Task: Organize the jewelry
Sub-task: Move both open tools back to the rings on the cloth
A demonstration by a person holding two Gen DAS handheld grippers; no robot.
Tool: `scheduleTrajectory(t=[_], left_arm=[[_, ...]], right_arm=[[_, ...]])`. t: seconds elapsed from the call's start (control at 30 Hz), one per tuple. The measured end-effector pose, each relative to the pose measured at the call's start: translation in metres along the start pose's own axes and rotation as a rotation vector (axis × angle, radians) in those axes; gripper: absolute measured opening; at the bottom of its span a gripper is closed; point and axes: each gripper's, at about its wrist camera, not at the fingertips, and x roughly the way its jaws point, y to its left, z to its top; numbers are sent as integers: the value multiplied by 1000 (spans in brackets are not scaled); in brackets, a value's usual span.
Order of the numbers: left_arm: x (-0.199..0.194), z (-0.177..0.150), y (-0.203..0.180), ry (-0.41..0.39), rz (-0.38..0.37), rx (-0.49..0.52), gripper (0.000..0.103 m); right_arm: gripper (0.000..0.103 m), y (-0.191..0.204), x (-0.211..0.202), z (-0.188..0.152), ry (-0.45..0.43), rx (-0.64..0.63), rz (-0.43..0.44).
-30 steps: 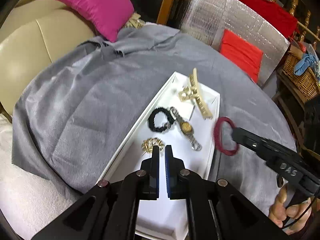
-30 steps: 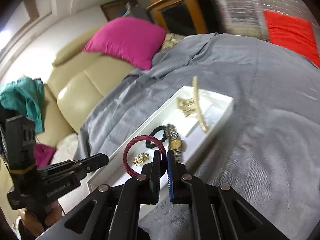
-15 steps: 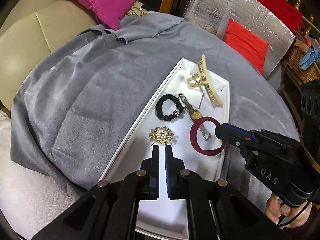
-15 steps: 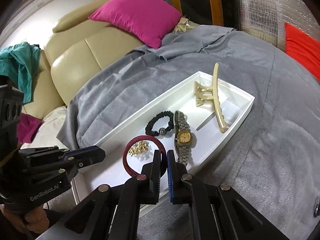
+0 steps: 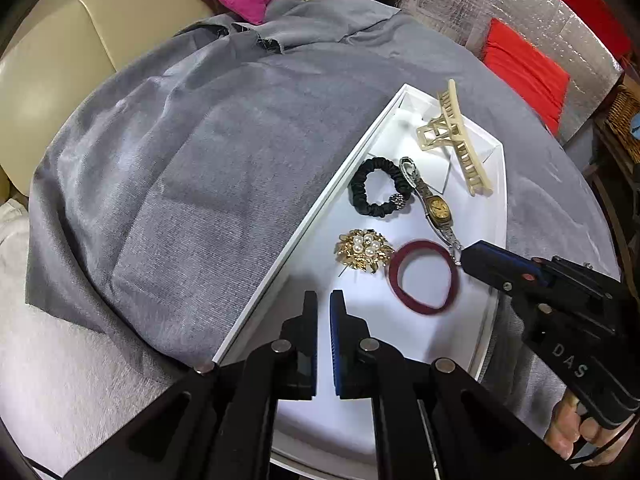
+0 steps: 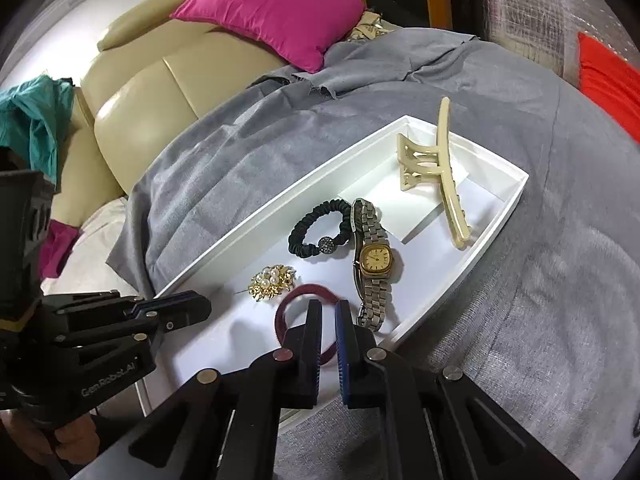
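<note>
Your right gripper [image 6: 328, 304] has its jaws drawn nearly together, pinching the near side of the dark red hair band [image 5: 424, 278], which hangs low over or just rests on the floor of the white tray [image 5: 304, 224]; which of the two I cannot tell. Your left gripper [image 5: 323, 300] is pressed together on nothing, poised above the tray's near end.

To set the band down well, I judge you should lower it until the whole loop lies flat, then ease the jaws apart without dragging, so the loop does not slide onto its neighbours.

Moving outward, the band is a ring with no real long axis and lies roughly flat. A gold brooch with pearls [image 5: 364, 250] sits just beside it on the left. The wristwatch [image 6: 372, 260] has one end close to the band and its length runs away toward the tray's far end. Beside it lies a black scrunchie [image 6: 320, 234]. Beyond is a cream hair claw [image 6: 436, 168], its length also running toward the far end. Grey cloth [image 5: 200, 160] lies under the tray.
</note>
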Motion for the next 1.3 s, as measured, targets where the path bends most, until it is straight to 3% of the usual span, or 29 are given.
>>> scheduleTrajectory(t=[0.07, 0.2, 0.27, 0.4, 0.6, 0.9, 1.2, 1.3], left_arm=[[-1, 1, 0, 5, -7, -8, 12], [-10, 1, -5, -38, 5, 1, 46], [-17, 1, -10, -84, 23, 20, 51], [-29, 4, -21, -149, 39, 43, 54], [-42, 6, -45, -231, 54, 90, 55], [-55, -3, -114, -331, 62, 245, 63], [-45, -24, -202, -324, 7, 416, 63], [-39, -31, -230, -305, -22, 454, 63]], right_arm=[[9, -3, -4, 0, -10, 21, 15], [12, -10, -19, 1, -51, 59, 32], [19, -15, -29, 1, -80, 79, 39], [51, -33, -53, -3, -146, 140, 52], [51, -70, -94, -17, -215, 187, 17], [51, -165, -170, -67, -303, 342, -105], [51, -264, -229, -134, -381, 609, -133], [51, -281, -233, -148, -356, 657, -117]])
